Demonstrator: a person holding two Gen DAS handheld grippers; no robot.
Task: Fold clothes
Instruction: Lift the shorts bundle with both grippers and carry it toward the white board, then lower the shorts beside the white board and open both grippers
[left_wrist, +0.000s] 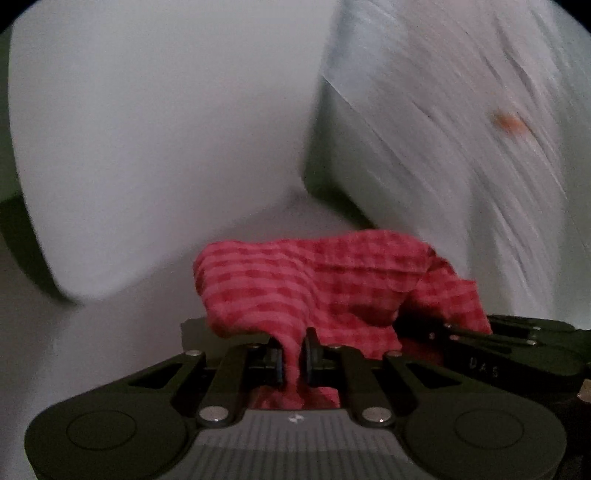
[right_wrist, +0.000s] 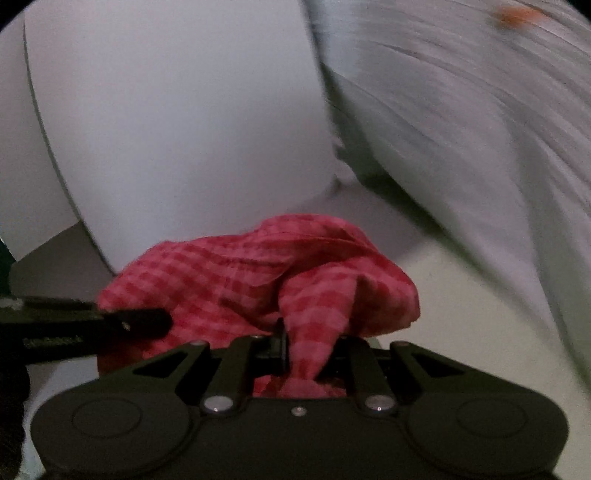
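A red and pink checked cloth (left_wrist: 314, 284) is bunched between both grippers and held up off any surface. My left gripper (left_wrist: 293, 360) is shut on a pinch of the cloth, which passes between its pads. My right gripper (right_wrist: 306, 354) is shut on another fold of the same cloth (right_wrist: 258, 277). The right gripper shows at the right edge of the left wrist view (left_wrist: 509, 339), close beside the left one. The left gripper's fingers (right_wrist: 110, 321) show at the left of the right wrist view, touching the cloth. Both views are motion-blurred.
A plain white wall (left_wrist: 147, 129) fills the left and middle of both views. A white pleated curtain (left_wrist: 461, 129) with a small orange mark (left_wrist: 511, 122) hangs at the right; it also shows in the right wrist view (right_wrist: 480, 110).
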